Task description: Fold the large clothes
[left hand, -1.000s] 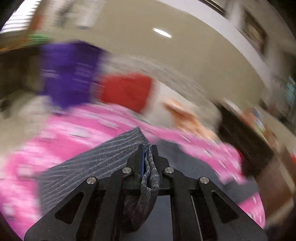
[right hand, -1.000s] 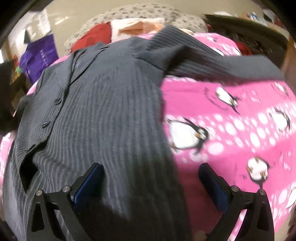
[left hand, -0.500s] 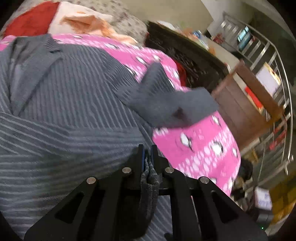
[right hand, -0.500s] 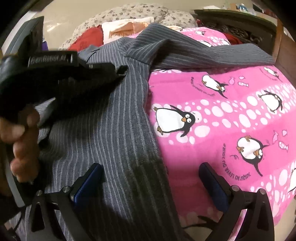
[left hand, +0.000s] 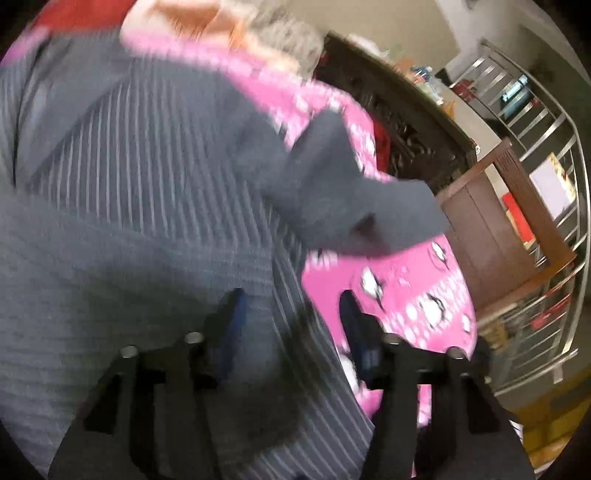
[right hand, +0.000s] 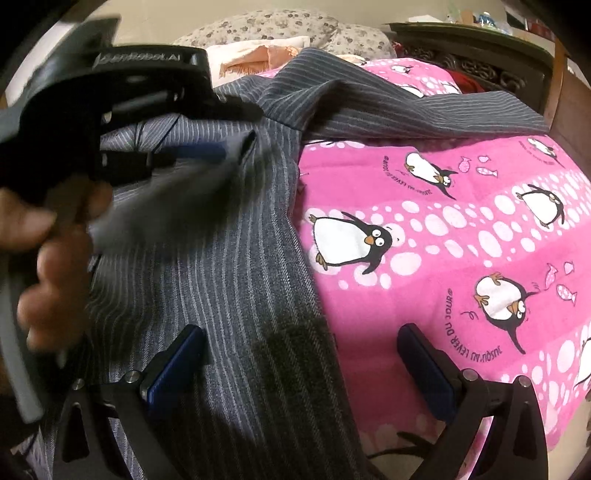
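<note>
Left gripper [left hand: 291,317]: jaws opening, blue pads apart, nothing pinched; grey striped cloth lies under and between them, not pressed. View blurred. Right gripper [right hand: 299,354]: jaws wide, nothing between the pads, hovering over the garment's right edge so that one pad sits above cloth and the other above bedding

Grey pinstriped jacket [right hand: 236,295] lies spread on the pink penguin blanket [right hand: 461,236]. Its long right edge runs from near the right gripper away toward the pillows, blanket bare beside it. A darker patch, apparently a pocket flap [right hand: 291,350], sits at that edge just ahead of the right gripper

Mid-distance: a folded-over piece of cloth drapes across the jacket body below the left gripper, seen in the right wrist view; person's hand [right hand: 48,258] grips the left gripper's handle at far left. One sleeve [right hand: 424,110] stretches out to the right across the blanket, its cuff near the bed's far edge

Far: spotted pillow [right hand: 266,27] and an orange-and-white cloth [right hand: 255,57] at the head. Dark wooden furniture [left hand: 406,122] borders the bed's right side; metal railing [left hand: 535,122] beyond. Open blanket to the right of the jacket is the free area
</note>
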`<state>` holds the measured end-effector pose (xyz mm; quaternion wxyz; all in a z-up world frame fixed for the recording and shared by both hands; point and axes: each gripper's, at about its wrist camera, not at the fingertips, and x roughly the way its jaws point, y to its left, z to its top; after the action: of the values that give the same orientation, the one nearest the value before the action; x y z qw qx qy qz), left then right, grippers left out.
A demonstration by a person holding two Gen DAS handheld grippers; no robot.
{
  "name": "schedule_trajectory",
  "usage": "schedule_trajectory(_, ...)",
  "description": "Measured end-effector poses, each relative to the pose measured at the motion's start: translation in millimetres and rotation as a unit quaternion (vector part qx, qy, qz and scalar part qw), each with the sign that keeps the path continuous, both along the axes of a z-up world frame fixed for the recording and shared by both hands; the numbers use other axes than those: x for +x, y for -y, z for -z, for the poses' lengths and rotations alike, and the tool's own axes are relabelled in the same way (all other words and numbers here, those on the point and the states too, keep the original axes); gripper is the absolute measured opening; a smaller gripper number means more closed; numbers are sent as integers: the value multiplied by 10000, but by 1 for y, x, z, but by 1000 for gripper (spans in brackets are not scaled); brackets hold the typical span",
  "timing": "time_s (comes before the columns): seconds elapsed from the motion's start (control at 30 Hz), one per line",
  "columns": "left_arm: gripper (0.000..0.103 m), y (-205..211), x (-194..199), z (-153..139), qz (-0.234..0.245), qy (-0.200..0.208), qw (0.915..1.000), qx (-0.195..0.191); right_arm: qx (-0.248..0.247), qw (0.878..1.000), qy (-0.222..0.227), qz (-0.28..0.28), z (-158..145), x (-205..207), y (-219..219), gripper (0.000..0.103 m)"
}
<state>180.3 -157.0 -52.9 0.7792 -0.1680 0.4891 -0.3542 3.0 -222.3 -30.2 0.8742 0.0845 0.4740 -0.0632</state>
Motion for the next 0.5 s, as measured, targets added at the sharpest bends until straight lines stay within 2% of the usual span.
schedule_trajectory(0.17, 55, -49, -14, -26, -95, -118, 9985, -522, -48, 10000, 11, 6, 1, 1, -1, 103)
schedule_trajectory(0.27, 55, -93, -19, -43, -337, 337, 9982, -360, -53, 10000, -2, 8, 1, 2, -4, 103)
schedule_trajectory(0.3, 55, -120, -25, -48, -638, 726, 9953, -53, -50, 10000, -15, 9, 1, 2, -4, 103)
schedule_trajectory(0.33, 55, -141, -27, -49, -934, 957, 9908, 184, -51, 10000, -33, 9, 1, 3, -4, 103)
schedule_trajectory(0.4, 54, -184, -31, -44, -1769, 1312, 9723, 778, -59, 9999, -99, 1, 1, 5, -5, 103)
schedule_trajectory(0.43, 46, -210, -31, -38, -2228, 1314, 9598, 1091, -67, 9999, -143, -10, 1, 6, -6, 103)
schedule_trajectory(0.47, 38, -226, -30, -30, -2489, 1240, 9523, 1256, -70, 9998, -166, -11, 1, 7, -6, 103)
schedule_trajectory(0.5, 21, -243, -25, -16, -2716, 967, 9473, 1400, -73, 9998, -190, -12, 1, 9, -6, 103)
